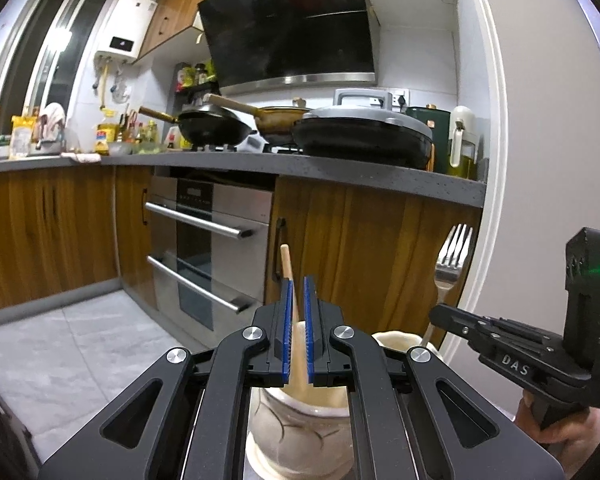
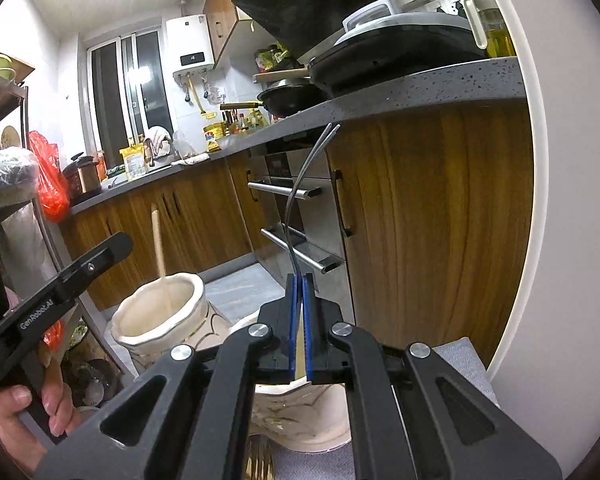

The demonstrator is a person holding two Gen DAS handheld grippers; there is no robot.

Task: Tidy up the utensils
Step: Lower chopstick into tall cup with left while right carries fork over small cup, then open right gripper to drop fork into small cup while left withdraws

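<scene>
Two cream ceramic jars with dark line patterns side by side, close together.

Left jar (image 1: 300,432) (image 2: 160,320): holds one thin, light wooden stick (image 1: 287,260) (image 2: 158,240), standing nearly upright, leaning slightly, top end well above the rim. Sits right under the left tongs (image 1: 299,280) (image 2: 124,240). Blue pads parted by a narrow gap; stick seen through that gap, against the left pad and clear of the right one. From the right wrist view, tip of these tongs looks just short of the stick.

Right jar (image 1: 396,342) (image 2: 300,412): pale inside, contents hidden. Rests partly on a grey cloth (image 2: 460,360).

Silver metal fork (image 1: 452,256) (image 2: 296,200): clamped by its handle in the right tongs (image 1: 434,312) (image 2: 300,278), tines up, held above the right jar. Pads nearly together on the thin handle.
</scene>
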